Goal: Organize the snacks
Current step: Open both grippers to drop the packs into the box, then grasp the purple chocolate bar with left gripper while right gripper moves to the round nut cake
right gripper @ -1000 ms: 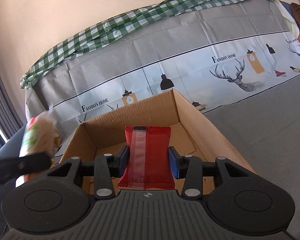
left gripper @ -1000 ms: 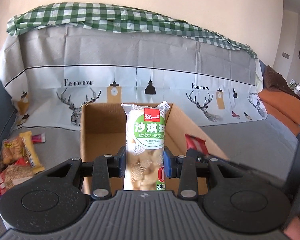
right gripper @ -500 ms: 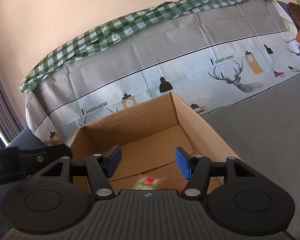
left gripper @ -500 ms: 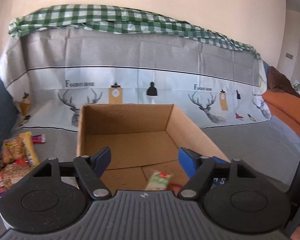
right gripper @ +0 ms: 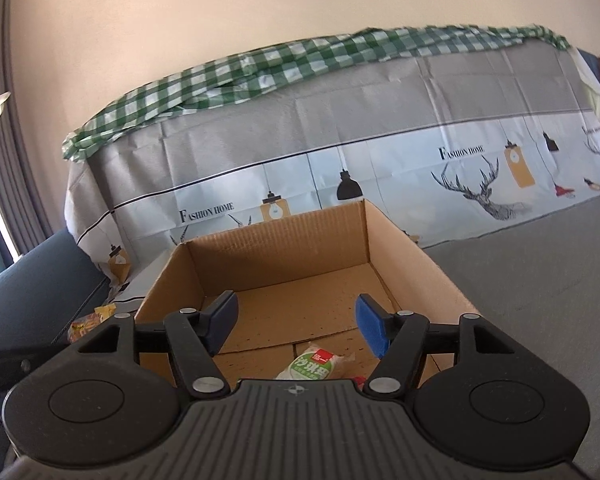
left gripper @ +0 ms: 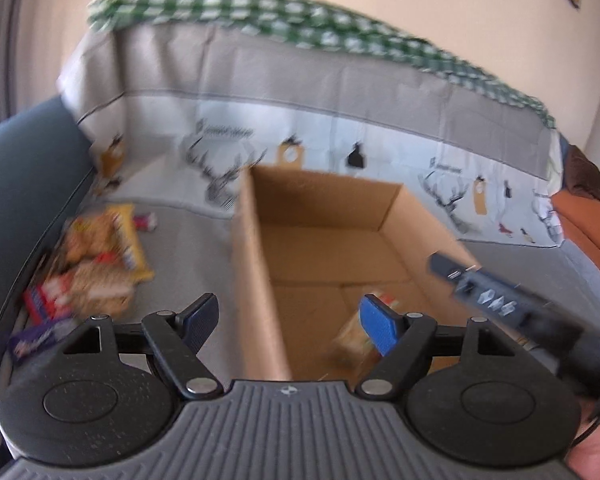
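Observation:
An open cardboard box (left gripper: 256, 264) (right gripper: 400, 236) stands on the grey sofa seat. A green-and-white snack pack (right gripper: 314, 366) lies on its floor near the front; it shows blurred in the left wrist view (left gripper: 352, 340). A sliver of the red snack (right gripper: 358, 380) lies beside it. My left gripper (left gripper: 288, 322) is open and empty above the box's left wall. My right gripper (right gripper: 296, 322) is open and empty above the box's front. The right gripper's side shows in the left wrist view (left gripper: 496, 300). A pile of loose snacks (left gripper: 96, 268) lies left of the box.
A printed sheet and green checked cloth (right gripper: 300, 60) cover the sofa back. A dark blue armrest (left gripper: 24, 184) rises left of the snack pile. Orange and brown cushions (left gripper: 584, 224) lie at the far right.
Both grippers opened and dropped their snacks into the box. The left gripper has since swung left toward the snack pile, with motion blur. The right gripper has drawn back a little.

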{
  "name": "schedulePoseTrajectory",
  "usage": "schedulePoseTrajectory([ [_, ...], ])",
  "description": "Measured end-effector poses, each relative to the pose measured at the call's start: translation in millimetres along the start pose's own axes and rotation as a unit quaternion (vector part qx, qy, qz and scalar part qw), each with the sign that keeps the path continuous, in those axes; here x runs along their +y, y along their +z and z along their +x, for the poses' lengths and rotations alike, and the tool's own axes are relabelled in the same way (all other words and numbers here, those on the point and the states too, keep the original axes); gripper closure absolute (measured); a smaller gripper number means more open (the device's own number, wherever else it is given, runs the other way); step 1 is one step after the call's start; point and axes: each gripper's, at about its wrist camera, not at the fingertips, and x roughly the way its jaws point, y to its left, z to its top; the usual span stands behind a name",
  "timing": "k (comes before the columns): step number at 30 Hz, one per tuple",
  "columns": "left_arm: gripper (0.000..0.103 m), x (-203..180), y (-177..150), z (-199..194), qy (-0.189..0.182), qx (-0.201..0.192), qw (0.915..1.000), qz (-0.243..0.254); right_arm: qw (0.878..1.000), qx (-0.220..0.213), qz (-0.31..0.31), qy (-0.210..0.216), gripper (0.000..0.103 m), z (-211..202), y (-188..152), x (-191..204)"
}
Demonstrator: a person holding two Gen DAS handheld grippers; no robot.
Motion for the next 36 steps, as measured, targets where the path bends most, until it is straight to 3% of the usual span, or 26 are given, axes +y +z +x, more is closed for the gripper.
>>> schedulePoseTrajectory([
  [2, 0.024, 20.7, -9.0, 0.1, 0.011, 0.025, 0.9996, -0.011, 1.0, -0.001, -0.011, 0.002, 0.036, -4.1, -1.3, 6.7],
  [4, 0.033, 41.0, -17.9, 2.4, 0.026, 0.047, 0.9984, -0.02, 1.0, -0.002, -0.023, 0.002, 0.036, -7.6, -2.2, 14.1],
  [6, 0.053, 60.1, -24.5, 7.0, 0.055, 0.065, 0.9962, -0.017, 0.999, -0.001, -0.032, 0.002, 0.036, -10.0, -3.0, 21.6],
  [8, 0.064, 81.8, -28.2, 10.7, 0.076, 0.07, 0.9946, -0.015, 0.999, 0.0, -0.037, 0.004, 0.036, -12.1, -3.0, 30.2],
  [9, 0.065, 90.9, -28.9, 12.9, 0.083, 0.071, 0.9939, -0.014, 0.999, 0.001, -0.04, 0.006, 0.036, -12.9, -2.6, 35.3],
  [11, 0.065, 115.2, -28.7, 19.3, 0.105, 0.07, 0.9919, -0.008, 0.999, 0.005, -0.047, 0.013, 0.037, -14.7, -2.6, 47.0],
  [13, 0.065, 134.9, -25.0, 28.4, 0.116, 0.072, 0.9906, -0.003, 0.998, 0.012, -0.054, 0.027, 0.048, -15.2, -3.3, 59.7],
  [16, 0.063, 167.8, -19.7, 49.6, 0.129, 0.095, 0.9871, -0.002, 0.996, 0.027, -0.064, 0.05, 0.052, -14.5, -5.3, 82.2],
  [20, 0.039, 190.1, -18.1, 78.7, 0.135, 0.139, 0.981, -0.009, 0.993, 0.046, -0.08, 0.07, 0.052, -10.6, -8.2, 110.5],
  [22, 0.039, 198.0, -17.5, 90.3, 0.148, 0.15, 0.9774, -0.017, 0.992, 0.059, -0.084, 0.077, 0.052, -5.5, -9.7, 122.4],
  [24, 0.032, 203.3, -16.2, 95.9, 0.162, 0.143, 0.9762, -0.018, 0.991, 0.068, -0.088, 0.079, 0.052, -0.6, -11.4, 133.2],
  [36, 0.033, 220.0, -16.8, 117.1, 0.139, 0.182, 0.9732, -0.024, 0.982, 0.115, -0.114, 0.097, 0.051, 22.7, -24.0, 182.7],
])
